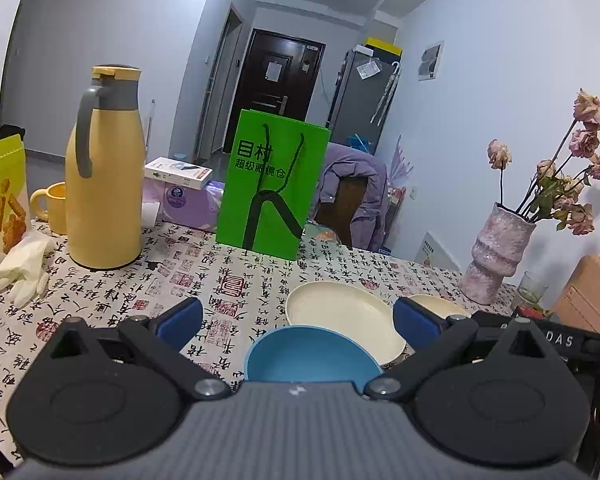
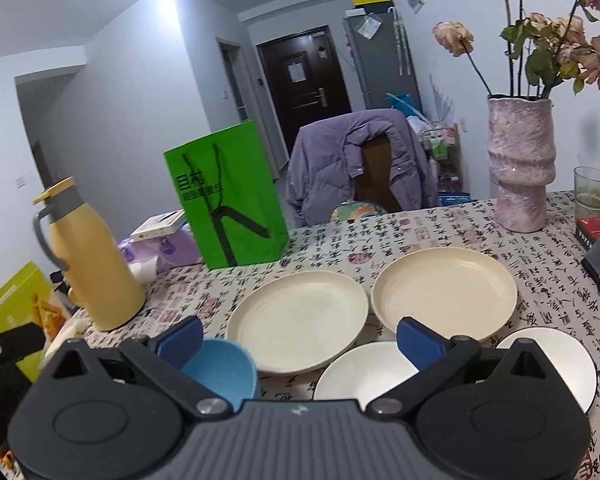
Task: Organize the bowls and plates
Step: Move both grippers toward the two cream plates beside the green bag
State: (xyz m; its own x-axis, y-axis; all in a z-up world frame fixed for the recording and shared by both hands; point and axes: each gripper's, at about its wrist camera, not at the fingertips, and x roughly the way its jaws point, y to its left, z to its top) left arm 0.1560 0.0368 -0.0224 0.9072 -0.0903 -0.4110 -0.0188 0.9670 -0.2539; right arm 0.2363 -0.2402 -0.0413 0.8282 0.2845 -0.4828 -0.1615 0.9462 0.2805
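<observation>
A blue bowl sits close in front of my left gripper, which is open and holds nothing. Behind the bowl lies a cream plate, and a second cream plate peeks past the right finger. In the right wrist view the blue bowl is at lower left and two cream plates lie side by side. Two white bowls sit nearest. My right gripper hovers open above them, empty.
On the calligraphy-print tablecloth stand a yellow thermos, a yellow mug, a green paper bag, a pink vase of dried roses and a glass. A white glove lies left. A chair with a purple jacket stands behind.
</observation>
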